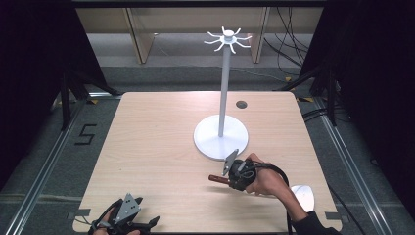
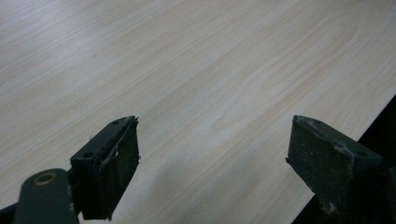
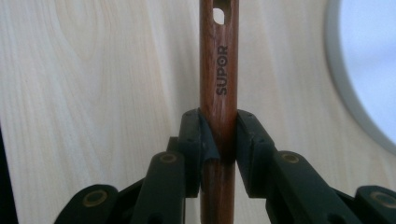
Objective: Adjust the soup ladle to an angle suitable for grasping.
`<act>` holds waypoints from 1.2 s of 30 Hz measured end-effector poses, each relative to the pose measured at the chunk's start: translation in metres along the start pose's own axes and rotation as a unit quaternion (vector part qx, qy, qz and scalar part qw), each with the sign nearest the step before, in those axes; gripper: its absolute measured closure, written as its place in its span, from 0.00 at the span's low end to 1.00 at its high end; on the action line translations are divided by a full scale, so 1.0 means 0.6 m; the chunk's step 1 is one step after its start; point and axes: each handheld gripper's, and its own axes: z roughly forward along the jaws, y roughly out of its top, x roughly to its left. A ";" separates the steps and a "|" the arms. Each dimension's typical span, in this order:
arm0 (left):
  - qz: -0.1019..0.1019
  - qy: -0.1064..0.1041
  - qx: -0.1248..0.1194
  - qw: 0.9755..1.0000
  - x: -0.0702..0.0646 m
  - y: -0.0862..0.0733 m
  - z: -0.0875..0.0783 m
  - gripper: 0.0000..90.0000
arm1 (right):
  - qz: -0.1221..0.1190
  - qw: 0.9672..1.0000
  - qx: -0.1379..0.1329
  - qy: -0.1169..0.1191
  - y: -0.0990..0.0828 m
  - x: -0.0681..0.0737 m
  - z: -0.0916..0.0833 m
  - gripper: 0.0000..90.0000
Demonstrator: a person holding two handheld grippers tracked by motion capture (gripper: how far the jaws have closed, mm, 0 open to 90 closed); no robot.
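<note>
A brown wooden handle (image 3: 219, 70), printed SUPOR and pierced by a hanging hole near its end, runs between the pads of my right gripper (image 3: 219, 135), which is shut on it. From the high view, the handle (image 1: 215, 178) pokes out to the left of that gripper (image 1: 230, 179), low over the table just in front of the white stand's round base (image 1: 208, 134). The stand's pole (image 1: 224, 88) rises to a ring of hooks (image 1: 228, 39). My left gripper (image 1: 147, 224) rests at the table's near left corner, open (image 2: 212, 158) with nothing between its pads.
A white rounded thing (image 1: 303, 196) lies by the right forearm at the table's near right; I cannot tell whether it joins the handle. A dark round hole (image 1: 241, 104) sits in the tabletop behind the stand. The stand's base rim (image 3: 369, 70) curves past the handle.
</note>
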 end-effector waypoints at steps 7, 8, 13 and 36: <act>0.014 -0.002 0.009 1.000 0.003 0.001 -0.003 0.18 | -0.014 0.999 -0.048 -0.002 -0.008 -0.010 -0.041 0.82; 0.004 -0.006 0.004 1.000 0.000 0.000 -0.001 0.18 | -0.013 0.998 -0.055 -0.010 -0.009 -0.010 -0.046 0.82; 0.005 -0.004 0.005 1.000 0.001 0.000 -0.002 0.18 | -0.002 0.996 -0.086 -0.024 -0.017 -0.013 -0.072 0.82; 0.013 0.001 0.013 1.000 0.004 0.000 -0.002 0.18 | 0.068 0.954 -0.288 -0.059 -0.095 -0.048 -0.214 0.83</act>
